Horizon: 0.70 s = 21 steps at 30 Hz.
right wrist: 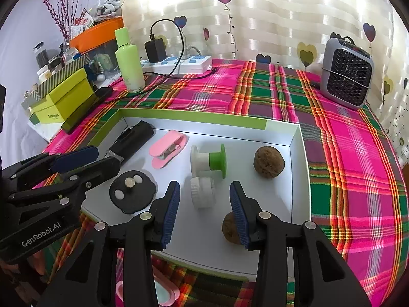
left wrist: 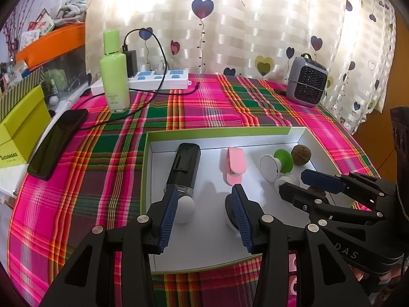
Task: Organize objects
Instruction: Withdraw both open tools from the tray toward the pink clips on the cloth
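A shallow white tray (right wrist: 296, 168) with a green rim lies on the plaid cloth (right wrist: 358, 153) and holds everything being sorted. At its left end lies a black cylindrical device (right wrist: 133, 140), with a black disc (right wrist: 133, 195) carrying small round pieces nearer the front. Next comes a pink clip (right wrist: 167, 151), then a white-and-green spool (right wrist: 208, 161) on its side with a white ribbed cap (right wrist: 202, 192) just in front of it. Toward the right wall sits a walnut (right wrist: 268, 162); a second walnut (right wrist: 230, 227) lies near the front edge, partly hidden behind a fingertip. The left gripper (right wrist: 84, 160) hovers over the tray's left end, its jaws apart and holding nothing. The right gripper (right wrist: 204, 213) hangs over the front of the tray, spread wide and seemingly empty, with the cap between its fingers.
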Motion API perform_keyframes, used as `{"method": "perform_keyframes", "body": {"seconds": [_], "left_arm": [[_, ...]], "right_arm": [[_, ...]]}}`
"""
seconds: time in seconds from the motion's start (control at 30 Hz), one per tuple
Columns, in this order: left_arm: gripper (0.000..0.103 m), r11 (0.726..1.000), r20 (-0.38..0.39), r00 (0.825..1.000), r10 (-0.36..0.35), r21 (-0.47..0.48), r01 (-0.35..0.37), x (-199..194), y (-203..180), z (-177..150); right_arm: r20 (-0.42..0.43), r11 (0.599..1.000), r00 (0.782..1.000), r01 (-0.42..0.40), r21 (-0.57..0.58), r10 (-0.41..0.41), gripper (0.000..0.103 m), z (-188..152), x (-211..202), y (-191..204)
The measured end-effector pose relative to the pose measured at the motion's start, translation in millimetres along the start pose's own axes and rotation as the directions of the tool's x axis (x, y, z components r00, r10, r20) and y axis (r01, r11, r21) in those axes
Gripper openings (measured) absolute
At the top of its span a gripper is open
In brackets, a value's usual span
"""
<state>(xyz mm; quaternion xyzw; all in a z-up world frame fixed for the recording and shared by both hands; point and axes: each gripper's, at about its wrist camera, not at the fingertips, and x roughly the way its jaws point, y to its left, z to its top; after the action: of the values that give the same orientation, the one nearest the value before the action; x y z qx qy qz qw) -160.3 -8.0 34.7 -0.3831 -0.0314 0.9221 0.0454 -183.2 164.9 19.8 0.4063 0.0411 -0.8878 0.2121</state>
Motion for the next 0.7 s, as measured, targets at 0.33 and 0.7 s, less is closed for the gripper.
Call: {"method": "perform_keyframes", "body": {"seconds": [0.33, 0.7], "left_arm": [[0.043, 1.0, 0.005, 1.0, 0.001, -0.002, -0.001, -9, 0, -5], [0.043, 1.0, 0.015, 1.0, 0.006, -0.005, -0.006, -21, 0, -9]], "right_arm": [[0.008, 1.0, 1.0, -0.009, 0.006, 0.009, 0.042, -3, -11, 4], [0.038, 1.0, 0.999, -0.009, 0.003, 0.008, 0.042, -7, -27, 11]]}}
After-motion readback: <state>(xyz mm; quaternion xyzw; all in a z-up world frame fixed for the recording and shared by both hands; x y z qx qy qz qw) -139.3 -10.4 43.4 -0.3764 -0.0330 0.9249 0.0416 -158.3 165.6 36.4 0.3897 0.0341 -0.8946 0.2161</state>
